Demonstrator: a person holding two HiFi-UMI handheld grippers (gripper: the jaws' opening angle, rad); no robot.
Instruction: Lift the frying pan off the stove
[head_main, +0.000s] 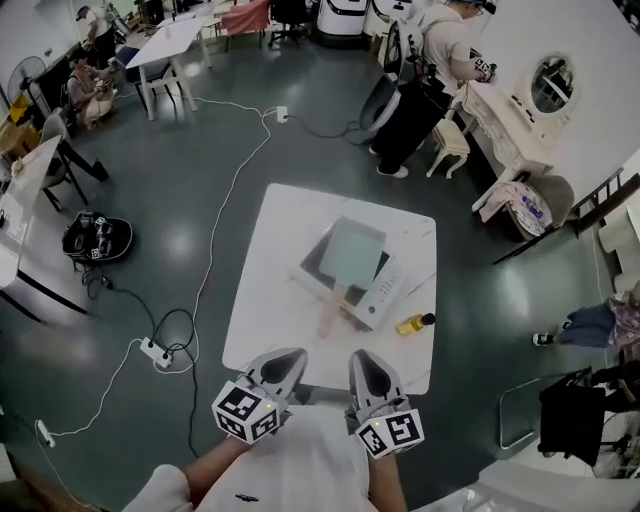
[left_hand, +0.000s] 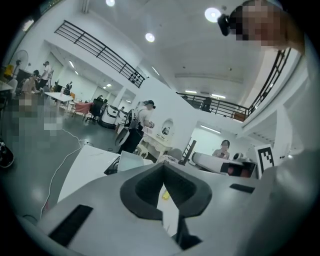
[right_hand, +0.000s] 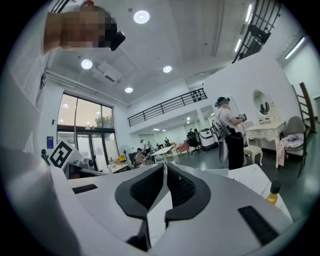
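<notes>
The pan (head_main: 352, 250) sits on the stove (head_main: 386, 290) on the table (head_main: 265, 290), its wooden handle (head_main: 332, 312) pointing toward the left gripper (head_main: 288, 362) and right gripper (head_main: 364, 364), both closed, empty and well short of it; stiff and likely front-heavy, it looks best clamped on that handle, close to the pan.

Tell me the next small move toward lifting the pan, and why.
Probably reach the right gripper forward to the wooden handle of the pan, opening its jaws. It and the left gripper are shut and empty at the near table edge; the pan sits on the stove, handle pointing toward them.
</notes>
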